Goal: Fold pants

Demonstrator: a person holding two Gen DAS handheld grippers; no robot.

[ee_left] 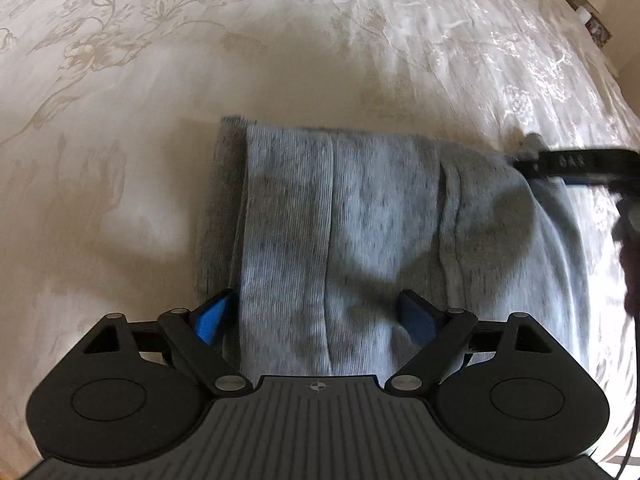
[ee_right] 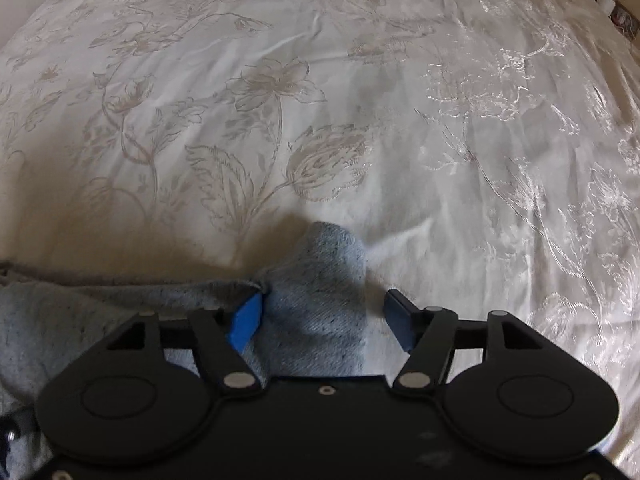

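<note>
Grey knit pants (ee_left: 360,220) lie folded in layers on the bed, under and ahead of my left gripper (ee_left: 320,312). Its blue-padded jaws are wide open and straddle a fold of the cloth. My right gripper shows at the right edge of the left wrist view (ee_left: 560,164), at the pants' far right corner. In the right wrist view the right gripper (ee_right: 322,316) is open, with a raised corner of the pants (ee_right: 320,280) between its jaws, touching the left pad (ee_right: 246,322).
A cream bedspread (ee_right: 280,120) with a floral pattern covers the bed all around. Small items (ee_left: 592,20) stand on a stand beyond the bed's far right edge.
</note>
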